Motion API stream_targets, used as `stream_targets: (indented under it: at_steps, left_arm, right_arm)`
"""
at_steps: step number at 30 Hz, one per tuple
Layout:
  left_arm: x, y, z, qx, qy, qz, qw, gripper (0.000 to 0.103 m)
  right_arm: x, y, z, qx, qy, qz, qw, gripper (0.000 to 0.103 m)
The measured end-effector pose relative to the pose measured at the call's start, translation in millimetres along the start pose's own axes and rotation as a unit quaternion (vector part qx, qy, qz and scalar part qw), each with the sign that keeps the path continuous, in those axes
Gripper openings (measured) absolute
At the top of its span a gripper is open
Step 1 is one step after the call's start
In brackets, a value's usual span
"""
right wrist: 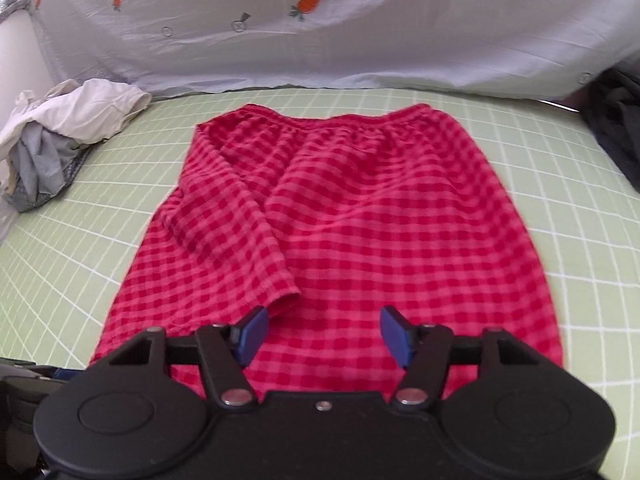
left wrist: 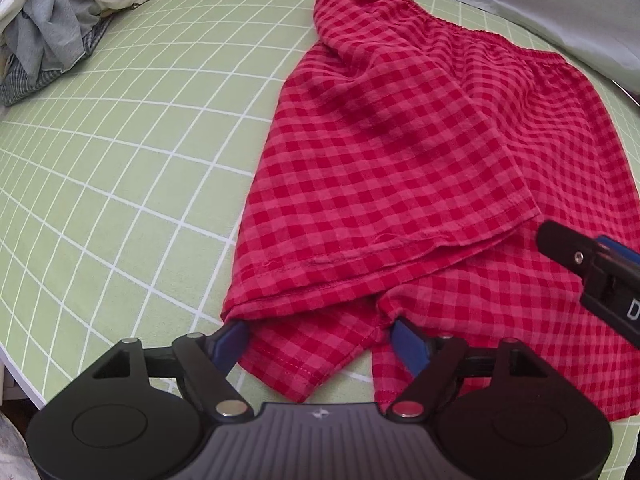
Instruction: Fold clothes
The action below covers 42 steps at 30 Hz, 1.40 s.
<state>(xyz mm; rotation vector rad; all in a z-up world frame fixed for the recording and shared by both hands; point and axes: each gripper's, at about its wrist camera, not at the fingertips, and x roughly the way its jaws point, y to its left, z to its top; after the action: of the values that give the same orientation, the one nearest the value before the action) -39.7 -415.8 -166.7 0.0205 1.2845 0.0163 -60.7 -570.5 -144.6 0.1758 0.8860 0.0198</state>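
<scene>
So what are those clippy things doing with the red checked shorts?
A person is folding clothes with a gripper in each hand. The red checked shorts lie on a green grid mat, with one side already folded over. The left gripper sits open at the hem, and the right gripper hovers open above the cloth. Neither is pinching anything. A pile of other clothes waits nearby.

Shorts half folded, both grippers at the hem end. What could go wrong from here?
1. The left gripper stands open astride two hem layers of the red checked shorts; closing may catch only one, or both, skewing the fold.
2. The folded-over leg lies loose and rumpled; a tug may drag it open.
3. The right gripper is open close above the cloth, near the left one; the two might collide.
</scene>
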Motion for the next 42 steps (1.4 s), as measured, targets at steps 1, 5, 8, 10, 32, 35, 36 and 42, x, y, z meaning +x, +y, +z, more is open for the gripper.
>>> stream_targets:
  at_steps: [1, 5, 8, 10, 32, 35, 36, 42]
  left_arm:
    - [0.4, 0.1, 1.3, -0.002, 0.002, 0.000, 1.0000, 0.081]
    - [1.2, -1.6, 3.2, -0.003, 0.007, 0.003, 1.0000, 0.085]
    - [2.2, -0.3, 3.3, -0.006, 0.007, 0.004, 0.9999, 0.088]
    - [2.7, 0.7, 3.4, -0.008, 0.006, 0.004, 0.9999, 0.088]
    - [-10.7, 10.6, -32.1, 0.055, -0.041, 0.021, 0.9974, 0.088]
    - [-12.7, 10.1, -36.2, 0.071, -0.054, 0.027, 0.9957, 0.089]
    - [-13.2, 10.5, -37.4, 0.073, -0.055, 0.030, 0.9954, 0.089]
    - [-13.5, 17.1, -41.4, 0.078, -0.057, 0.035, 0.9947, 0.089]
  right_arm:
    - [3.0, 0.1, 2.5, -0.002, 0.001, 0.012, 1.000, 0.056]
    - [19.5, 7.1, 10.5, -0.020, 0.008, 0.036, 0.999, 0.049]
    - [31.7, 12.6, 12.6, -0.030, 0.013, 0.043, 0.999, 0.050]
    - [36.5, 15.4, 11.8, -0.038, 0.019, 0.055, 0.998, 0.038]
    - [-72.6, -36.4, -38.0, 0.041, -0.068, -0.054, 0.995, 0.001]
    - [-85.8, -58.6, -61.1, 0.078, -0.061, -0.089, 0.991, 0.001]
    - [-88.9, -65.9, -68.8, 0.090, -0.057, -0.098, 0.989, 0.001]
    - [-88.9, -91.2, -110.4, 0.135, -0.012, -0.128, 0.982, 0.001]
